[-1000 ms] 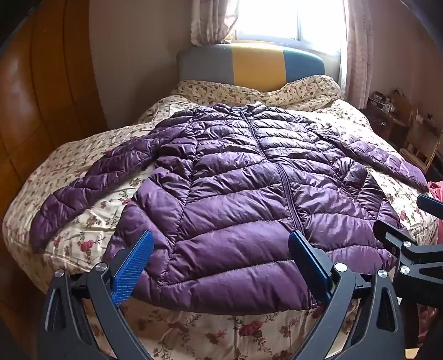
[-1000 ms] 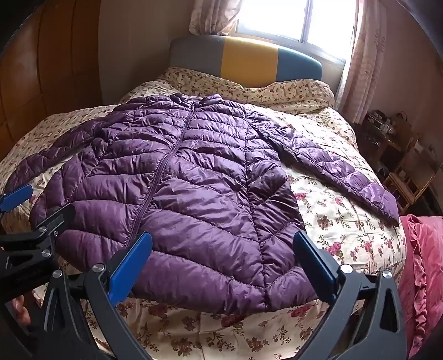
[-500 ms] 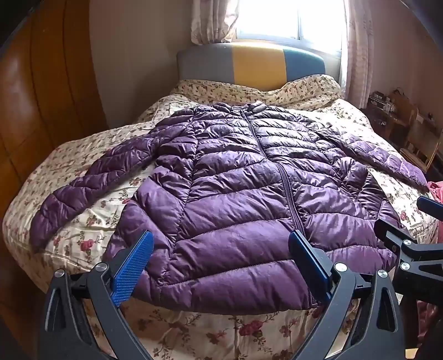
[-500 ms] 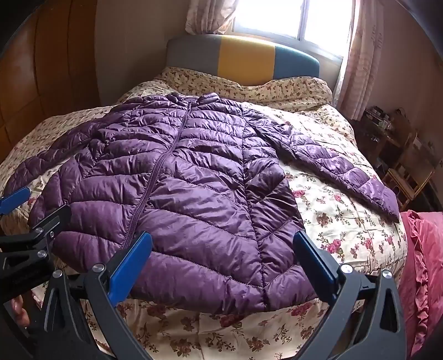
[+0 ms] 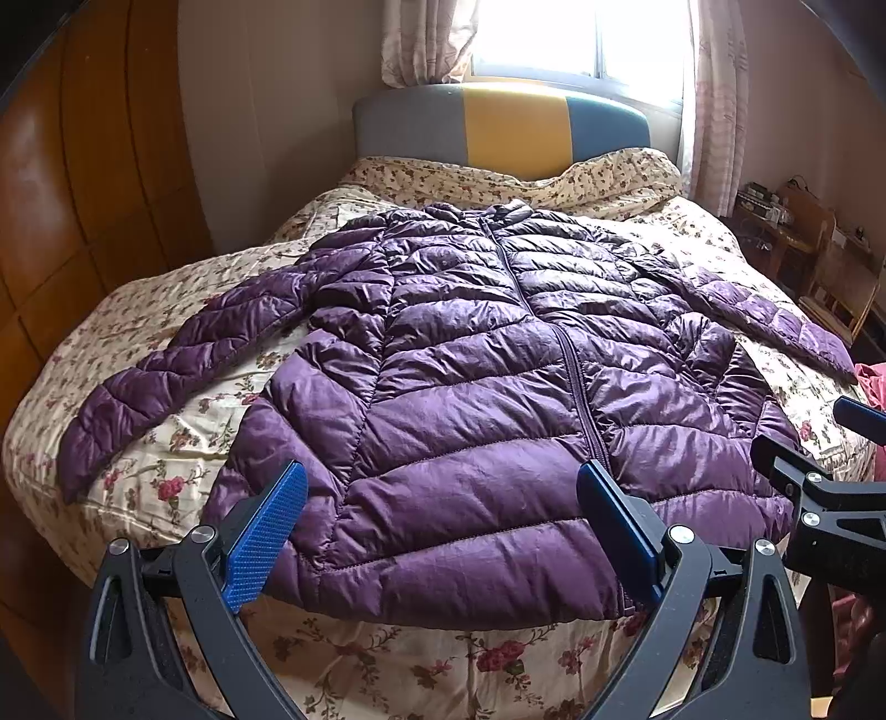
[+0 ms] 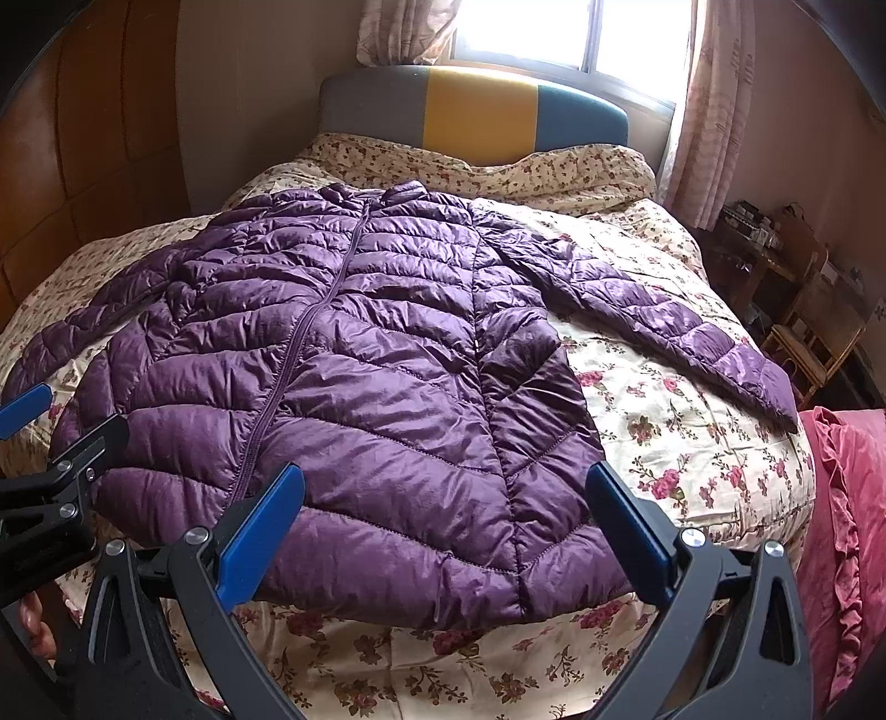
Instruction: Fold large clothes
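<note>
Floral-quilted bed (image 5: 183, 454) carries a zipped purple puffer jacket (image 5: 470, 399) spread flat, hem at its foot edge, where the left gripper (image 5: 440, 531) and right gripper (image 6: 446, 531) hover wide open, holding nothing.

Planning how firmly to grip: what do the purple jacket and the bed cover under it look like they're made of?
Purple puffer jacket: apparently thin, slick synthetic shell, likely nylon or polyester, judging by its sheen and the puffy stitched channels. Floral bed cover: matte woven fabric, possibly cotton; it shows no shine and soft wrinkles.

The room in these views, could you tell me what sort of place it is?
Most likely a home bedroom: a bed with a floral bedspread and a padded headboard, a curtained window behind it, and a purple puffer jacket spread flat for folding.
</note>
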`<action>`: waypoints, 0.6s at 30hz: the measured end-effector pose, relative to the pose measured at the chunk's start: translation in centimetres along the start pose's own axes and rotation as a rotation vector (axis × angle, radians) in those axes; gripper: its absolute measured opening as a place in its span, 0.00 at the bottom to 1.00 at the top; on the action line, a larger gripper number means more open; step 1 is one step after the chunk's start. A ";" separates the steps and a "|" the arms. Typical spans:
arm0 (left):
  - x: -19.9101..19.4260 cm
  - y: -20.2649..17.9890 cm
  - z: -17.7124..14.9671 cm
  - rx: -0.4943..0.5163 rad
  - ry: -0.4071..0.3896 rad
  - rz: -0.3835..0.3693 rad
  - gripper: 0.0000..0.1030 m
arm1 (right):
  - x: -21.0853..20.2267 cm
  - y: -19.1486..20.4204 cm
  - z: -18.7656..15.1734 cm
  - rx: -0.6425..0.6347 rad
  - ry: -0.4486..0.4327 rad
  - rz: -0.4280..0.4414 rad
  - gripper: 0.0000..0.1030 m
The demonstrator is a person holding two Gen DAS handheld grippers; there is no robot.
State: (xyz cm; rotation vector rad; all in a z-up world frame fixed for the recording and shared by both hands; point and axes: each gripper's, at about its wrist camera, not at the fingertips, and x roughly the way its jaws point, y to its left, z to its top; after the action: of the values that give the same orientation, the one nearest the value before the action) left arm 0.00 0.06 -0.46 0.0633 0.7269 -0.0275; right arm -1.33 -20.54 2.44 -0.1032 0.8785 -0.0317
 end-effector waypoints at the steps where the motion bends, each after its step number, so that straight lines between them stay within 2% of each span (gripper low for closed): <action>1: 0.0 0.0 0.0 0.000 0.000 -0.001 0.94 | 0.0 0.0 0.0 0.002 0.000 -0.001 0.98; 14: 0.0 -0.6 0.2 0.003 -0.001 -0.003 0.94 | 0.1 -0.8 -0.3 0.056 -0.011 -0.006 0.98; 18: 0.0 -0.9 0.1 0.004 0.000 -0.005 0.94 | 0.6 -1.4 -0.4 0.087 0.015 0.011 0.98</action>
State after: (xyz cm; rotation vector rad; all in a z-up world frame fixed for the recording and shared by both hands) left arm 0.08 -0.89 -0.42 0.0658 0.7269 -0.0335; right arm -1.24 -22.01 1.83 -0.0164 0.8914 -0.0601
